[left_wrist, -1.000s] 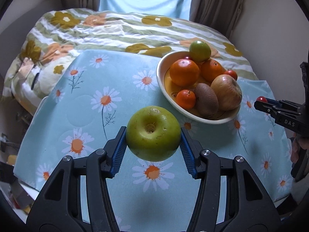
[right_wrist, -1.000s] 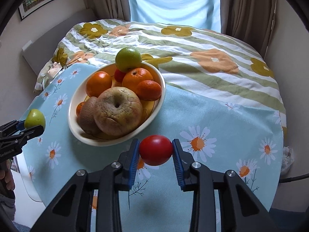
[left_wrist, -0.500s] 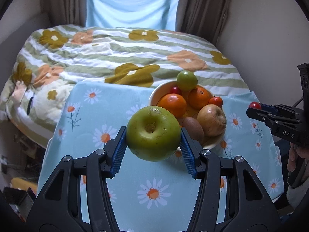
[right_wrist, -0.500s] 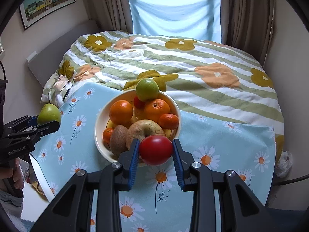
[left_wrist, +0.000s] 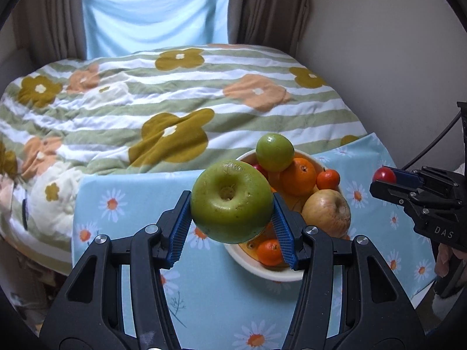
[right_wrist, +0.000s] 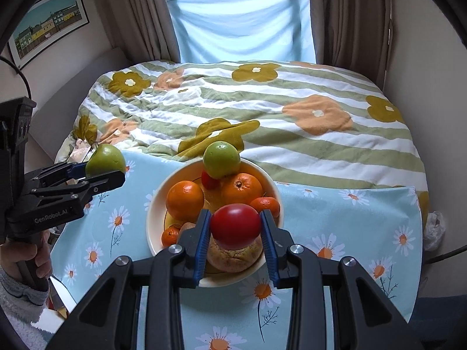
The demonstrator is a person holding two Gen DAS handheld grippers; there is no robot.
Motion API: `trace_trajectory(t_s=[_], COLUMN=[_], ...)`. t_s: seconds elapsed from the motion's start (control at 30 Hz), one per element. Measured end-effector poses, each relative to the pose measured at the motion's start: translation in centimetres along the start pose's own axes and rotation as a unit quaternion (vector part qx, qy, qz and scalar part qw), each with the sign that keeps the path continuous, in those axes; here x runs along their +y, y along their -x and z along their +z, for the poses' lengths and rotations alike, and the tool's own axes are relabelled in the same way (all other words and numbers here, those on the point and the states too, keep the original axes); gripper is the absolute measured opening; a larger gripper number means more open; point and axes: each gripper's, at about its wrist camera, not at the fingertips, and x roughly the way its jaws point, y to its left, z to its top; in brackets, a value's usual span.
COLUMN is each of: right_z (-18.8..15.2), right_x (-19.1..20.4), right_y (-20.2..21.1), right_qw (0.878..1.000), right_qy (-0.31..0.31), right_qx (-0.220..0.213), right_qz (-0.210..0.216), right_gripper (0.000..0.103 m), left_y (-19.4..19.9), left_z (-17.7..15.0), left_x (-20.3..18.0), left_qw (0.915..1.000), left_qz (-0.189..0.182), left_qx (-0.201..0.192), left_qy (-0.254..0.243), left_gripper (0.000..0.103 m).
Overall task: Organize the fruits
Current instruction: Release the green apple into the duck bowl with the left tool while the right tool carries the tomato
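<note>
The left gripper (left_wrist: 232, 213) is squeezing a big round green apple (left_wrist: 232, 200) between its two blue ridged pads (left_wrist: 178, 233). The apple is sitting in the middle of the left wrist picture, up in the air, with its little dimple facing the camera. It is hiding part of the bowl behind it.

The right gripper (right_wrist: 235, 227) is pinching a shiny round red tomato (right_wrist: 235, 227) between its blue pads. The tomato is hanging in the lower middle of the right wrist picture, in front of the bowl. In the left wrist picture the same tomato is peeking out at the right edge.

The cream round bowl (right_wrist: 153, 218) is sitting on a light blue cloth with white daisies (right_wrist: 350, 221). Fruit is piling up inside it. A smaller green apple (right_wrist: 221, 159) is sitting on top at the far side of the pile. Under it are two big oranges (right_wrist: 184, 199), with a small red fruit showing between them. A small tangerine (right_wrist: 266, 204) is lying at the right side, and another one is at the lower left inside the rim. A brownish wrinkled apple (right_wrist: 233, 258) is lying at the near side, partly behind the tomato.

At the left edge of the right wrist picture, a person's hand (right_wrist: 22, 258) is holding the handle of the left gripper.

A striped blanket with big flowers (right_wrist: 262, 110) is lying past the cloth, filling the middle of both pictures.
</note>
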Motion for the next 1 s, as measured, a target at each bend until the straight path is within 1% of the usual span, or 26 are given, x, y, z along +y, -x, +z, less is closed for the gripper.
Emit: trace_trajectory(t_s=[0.27, 0.5, 0.6, 0.77, 0.9, 0.93, 0.97, 1.0], right_z=[0.5, 0.7, 0.7, 0.7, 0.7, 0.7, 0.7, 0.8], right_x=[0.4, 0.3, 0.2, 0.1, 0.0, 0.0, 0.0, 0.0], right_y=[-2.2, -3.4, -3.8, -4.2, -4.3, -4.2, -4.2, -4.2], right_qw=[0.999, 0.998, 0.998, 0.997, 0.996, 0.996, 0.996, 0.996], right_qy=[-0.032, -0.051, -0.059, -0.068, -0.074, -0.075, -0.076, -0.076], right_qx=[0.007, 0.009, 0.012, 0.016, 0.015, 0.015, 0.014, 0.014], right_qz=[-0.021, -0.032, -0.035, -0.038, -0.042, -0.042, -0.043, -0.043], right_gripper=[0.031, 0.031, 0.031, 0.031, 0.031, 0.031, 0.031, 0.031], left_y=[-5.0, -8.7, -9.8, -10.6, -10.7, -10.6, -10.5, -10.4], left_z=[2.3, 3.3, 3.5, 3.6, 3.4, 3.5, 3.6, 3.6], left_x=[0.6, 0.3, 0.0, -0.2, -0.5, -0.6, -0.7, -0.8], left_qw=[0.9983, 0.9950, 0.9933, 0.9920, 0.9909, 0.9908, 0.9908, 0.9910], left_qz=[-0.033, -0.045, -0.044, -0.046, -0.057, -0.060, -0.060, -0.058], left_qx=[0.024, 0.049, 0.055, 0.059, 0.057, 0.055, 0.052, 0.049], left_qy=[-0.041, -0.075, -0.091, -0.102, -0.108, -0.108, -0.109, -0.110], left_gripper=[0.058, 0.058, 0.058, 0.058, 0.059, 0.063, 0.073, 0.080])
